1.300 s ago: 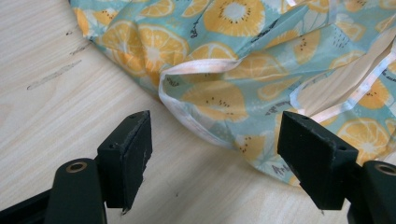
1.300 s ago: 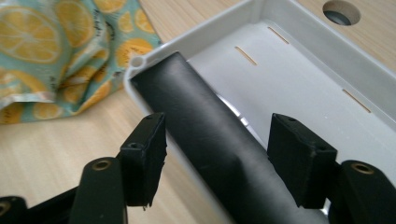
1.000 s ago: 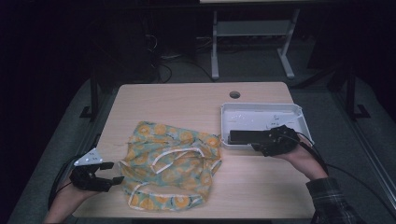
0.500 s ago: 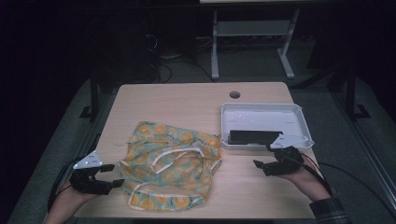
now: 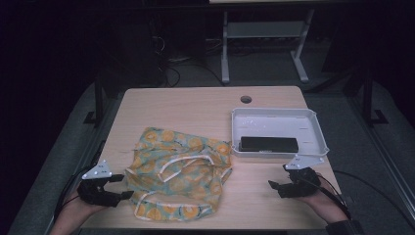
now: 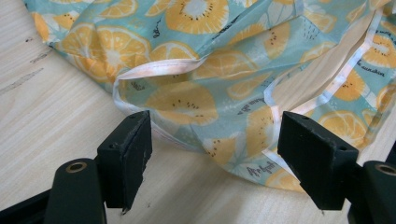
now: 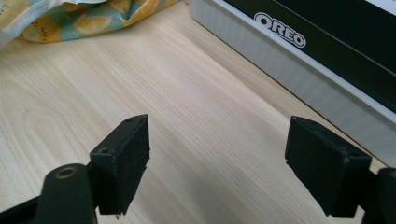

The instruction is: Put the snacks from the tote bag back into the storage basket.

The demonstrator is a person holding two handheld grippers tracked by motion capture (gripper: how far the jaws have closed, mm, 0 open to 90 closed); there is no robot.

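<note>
Right tongs (image 5: 277, 184) gape; tray (image 5: 317, 132) rim crops Oreo box (image 5: 269, 144).

A wooden tabletop (image 5: 195, 105) carries a crumpled cloth bag (image 5: 178, 171) printed with orange slices, lying left of centre. A white tray (image 5: 318, 134) sits at the right side, with a black box (image 5: 269, 144) lying flat along its near wall. The left gripper (image 5: 126, 186) rests at the bag's near-left edge, fingers spread. The right gripper (image 5: 278, 176) is held over bare wood just in front of the tray, fingers apart and holding nothing
</note>
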